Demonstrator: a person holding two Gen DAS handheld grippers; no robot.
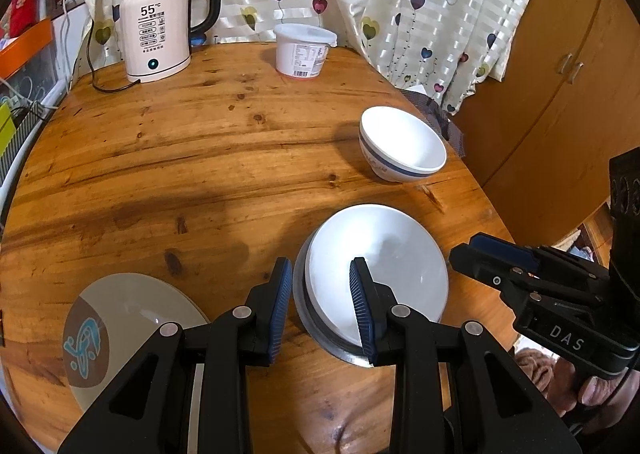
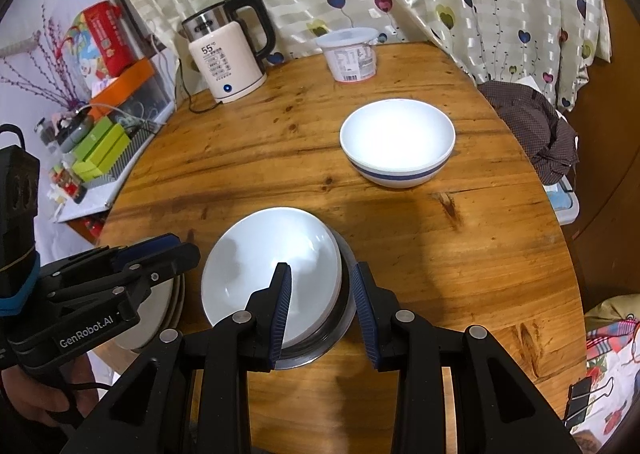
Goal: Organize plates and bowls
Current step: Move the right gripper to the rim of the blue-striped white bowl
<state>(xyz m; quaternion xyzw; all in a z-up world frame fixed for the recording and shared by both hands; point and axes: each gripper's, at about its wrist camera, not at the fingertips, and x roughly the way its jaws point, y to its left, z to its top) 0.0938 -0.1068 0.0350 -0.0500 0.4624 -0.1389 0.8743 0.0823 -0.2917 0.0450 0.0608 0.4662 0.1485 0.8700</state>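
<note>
A white bowl (image 1: 384, 254) sits nested in a steel bowl (image 1: 320, 328) near the table's front edge; the pair shows in the right wrist view too, white bowl (image 2: 264, 274) inside steel bowl (image 2: 346, 294). My left gripper (image 1: 320, 286) is open, its jaws astride the left rim of the stack. My right gripper (image 2: 322, 286) is open, astride the right rim. A white bowl with a blue band (image 1: 404, 144) (image 2: 398, 142) stands farther back on the right. A beige plate with a blue design (image 1: 120, 326) lies at the front left.
The round wooden table (image 1: 200, 158) carries a kettle (image 1: 158, 26) with a cord at the back left and a white lidded tub (image 1: 302, 50) at the back. A curtain hangs behind. Dark cloth (image 2: 536, 122) lies off the right edge. Clutter sits on a shelf on the left.
</note>
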